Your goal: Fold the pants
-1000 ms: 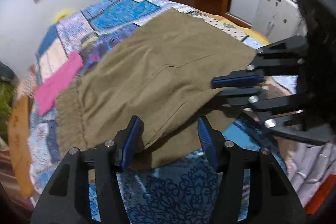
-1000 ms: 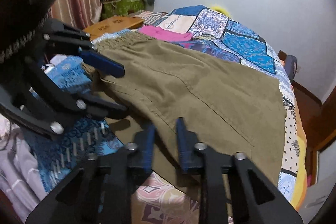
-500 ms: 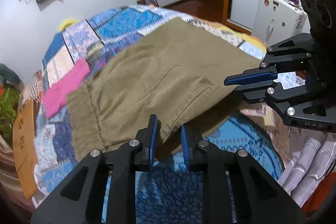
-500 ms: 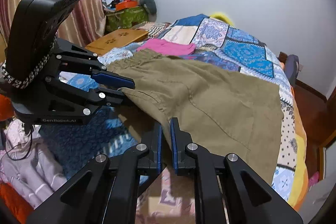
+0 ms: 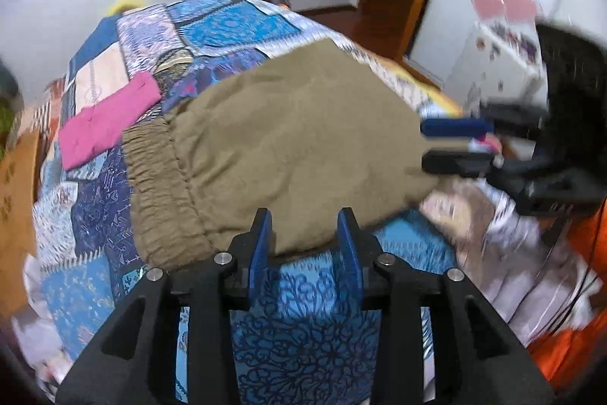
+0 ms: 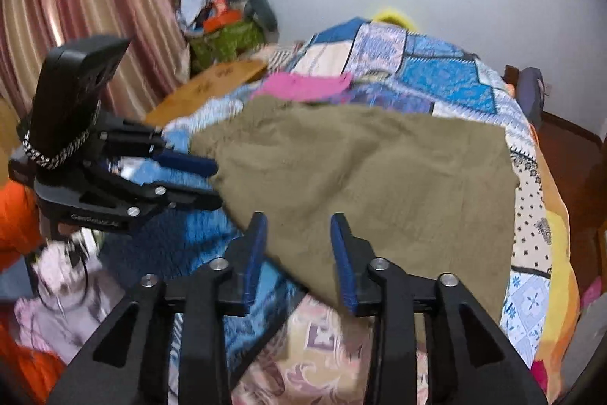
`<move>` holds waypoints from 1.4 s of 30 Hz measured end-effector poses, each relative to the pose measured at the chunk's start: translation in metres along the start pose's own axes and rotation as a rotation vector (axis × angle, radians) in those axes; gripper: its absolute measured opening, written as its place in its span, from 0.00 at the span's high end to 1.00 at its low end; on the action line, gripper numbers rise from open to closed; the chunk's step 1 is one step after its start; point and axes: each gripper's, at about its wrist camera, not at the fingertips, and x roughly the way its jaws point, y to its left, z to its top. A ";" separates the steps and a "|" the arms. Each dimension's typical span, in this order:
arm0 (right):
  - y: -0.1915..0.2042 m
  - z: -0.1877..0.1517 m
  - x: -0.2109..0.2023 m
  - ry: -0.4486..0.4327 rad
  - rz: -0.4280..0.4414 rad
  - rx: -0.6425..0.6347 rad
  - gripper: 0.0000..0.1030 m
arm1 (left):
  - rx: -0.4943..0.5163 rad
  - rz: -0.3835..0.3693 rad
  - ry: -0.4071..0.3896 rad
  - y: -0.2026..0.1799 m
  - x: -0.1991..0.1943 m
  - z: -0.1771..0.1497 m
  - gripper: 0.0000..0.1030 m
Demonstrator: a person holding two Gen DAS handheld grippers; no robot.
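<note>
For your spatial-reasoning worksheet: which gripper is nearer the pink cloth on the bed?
Left. The left gripper sits at the waistband end beside the pink cloth; the right gripper sits at the far end.

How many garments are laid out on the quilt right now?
2: olive pants spread across the middle of the quilt, and a folded pink garment beyond their waistband. Others may be hidden underneath.

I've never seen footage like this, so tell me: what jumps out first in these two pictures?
A big olive-green pair of pants lies spread over a bright blue patchwork quilt on a bed. Two black claws with blue pads frame it: the left claw and the right claw, both open at the pants' near edge. A folded pink cloth lies on the quilt just beyond the elastic waistband.
</note>
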 end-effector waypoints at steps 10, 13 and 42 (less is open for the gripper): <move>-0.013 -0.027 0.057 0.115 -0.015 0.074 0.68 | -0.042 0.169 0.028 0.019 0.047 -0.008 0.65; -0.021 -0.032 0.043 0.104 -0.049 0.082 0.68 | -0.063 0.144 0.022 0.026 0.039 -0.010 0.68; -0.114 -0.016 -0.033 0.021 -0.252 0.209 0.57 | -0.212 0.254 -0.046 0.081 0.007 0.035 0.47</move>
